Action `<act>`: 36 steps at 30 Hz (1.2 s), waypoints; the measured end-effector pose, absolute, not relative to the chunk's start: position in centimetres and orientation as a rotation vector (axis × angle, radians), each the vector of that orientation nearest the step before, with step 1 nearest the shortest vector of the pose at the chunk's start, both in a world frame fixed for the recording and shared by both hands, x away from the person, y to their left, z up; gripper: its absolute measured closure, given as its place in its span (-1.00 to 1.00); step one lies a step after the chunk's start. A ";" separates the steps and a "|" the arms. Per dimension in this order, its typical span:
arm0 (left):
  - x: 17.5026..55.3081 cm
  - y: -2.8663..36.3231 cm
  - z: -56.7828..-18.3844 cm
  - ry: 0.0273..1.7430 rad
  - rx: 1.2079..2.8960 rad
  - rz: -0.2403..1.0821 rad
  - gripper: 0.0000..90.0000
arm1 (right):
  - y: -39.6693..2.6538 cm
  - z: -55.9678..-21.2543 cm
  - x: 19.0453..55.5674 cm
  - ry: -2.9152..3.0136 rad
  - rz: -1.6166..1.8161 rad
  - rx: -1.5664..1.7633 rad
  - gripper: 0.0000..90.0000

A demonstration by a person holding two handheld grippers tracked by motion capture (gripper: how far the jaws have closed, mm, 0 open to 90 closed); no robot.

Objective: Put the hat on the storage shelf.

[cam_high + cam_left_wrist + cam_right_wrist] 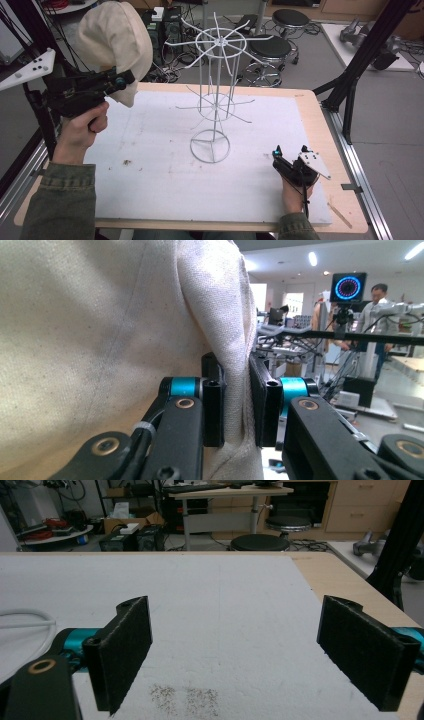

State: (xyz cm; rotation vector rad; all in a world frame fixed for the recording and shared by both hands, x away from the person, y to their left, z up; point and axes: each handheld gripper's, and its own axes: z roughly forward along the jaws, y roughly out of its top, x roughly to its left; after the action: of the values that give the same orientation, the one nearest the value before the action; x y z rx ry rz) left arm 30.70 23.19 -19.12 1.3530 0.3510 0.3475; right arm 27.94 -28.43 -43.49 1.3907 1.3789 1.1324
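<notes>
A cream cloth hat (115, 42) hangs in the air above the table's left back corner, held by my left gripper (122, 79), which is shut on its edge. In the left gripper view the cream fabric (100, 340) is pinched between the two black jaws of the left gripper (236, 400). A white wire rack (217, 95) with radiating prongs stands upright at the middle of the white mat (165, 185). My right gripper (290, 150) rests low at the mat's right front, open. In the right gripper view the right gripper (250, 655) has its jaws wide apart, nothing between them.
The wooden table edge (325, 130) borders the mat on the right. Black frame legs (350, 85) stand to the right of the table. Stools (270, 50) and cables lie behind the table. Small dark specks (185, 700) mark the mat near the right gripper.
</notes>
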 end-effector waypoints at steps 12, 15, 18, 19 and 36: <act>31.6 19.5 -16.2 0.325 1.378 0.308 0.74 | -28.4 -43.5 28.0 1.384 1.138 1.384 -0.70; 31.9 18.8 -15.3 0.317 1.379 0.297 0.74 | -28.5 -43.5 28.0 1.383 1.147 1.384 -0.70; 32.1 18.1 -14.5 0.312 1.388 0.282 0.74 | -28.5 -43.5 28.0 1.383 1.146 1.386 -0.70; 32.3 17.9 -14.3 0.311 1.394 0.278 0.74 | -28.5 -43.5 28.0 1.382 1.147 1.382 -0.70; 34.7 15.6 -13.2 0.353 1.493 0.230 0.72 | -28.5 -43.5 28.0 1.385 1.149 1.389 -0.70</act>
State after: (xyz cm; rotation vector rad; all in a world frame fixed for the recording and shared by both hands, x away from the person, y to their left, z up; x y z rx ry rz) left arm 34.66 15.55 -13.19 1.4929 0.3526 0.2299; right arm 28.02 -28.54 -43.50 1.3886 1.3849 1.1485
